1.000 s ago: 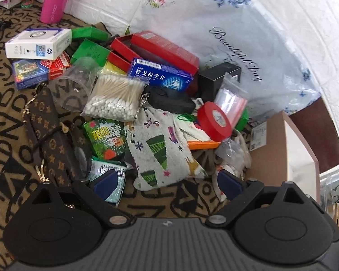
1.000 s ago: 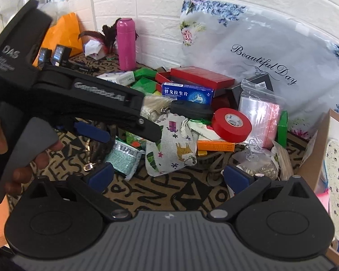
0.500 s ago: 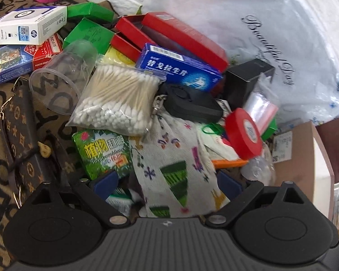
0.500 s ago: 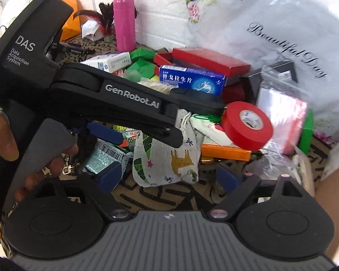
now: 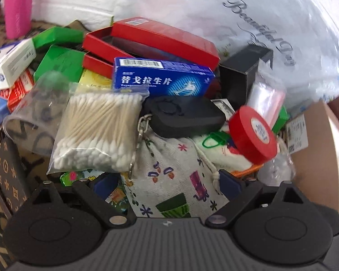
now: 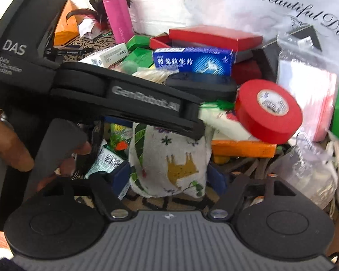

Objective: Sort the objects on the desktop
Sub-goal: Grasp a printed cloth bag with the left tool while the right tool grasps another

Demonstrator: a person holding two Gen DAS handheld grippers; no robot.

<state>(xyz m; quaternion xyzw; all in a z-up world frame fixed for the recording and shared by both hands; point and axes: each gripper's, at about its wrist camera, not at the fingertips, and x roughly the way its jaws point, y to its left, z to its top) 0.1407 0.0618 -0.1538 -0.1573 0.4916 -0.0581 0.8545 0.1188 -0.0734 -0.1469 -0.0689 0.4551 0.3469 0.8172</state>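
Two grippers, one pouch

Both grippers straddle the printed pouch (image 6: 169, 158) lying on the patterned cloth at the near edge of the pile. The right gripper (image 6: 169, 178) has it squarely between blue pads; its jaws are closing, not yet pressing. The left gripper (image 5: 169, 185) brackets the pouch's upper part from the left, jaws apart. The pouch's long axis seems to run away from the right jaws, towards the pile.
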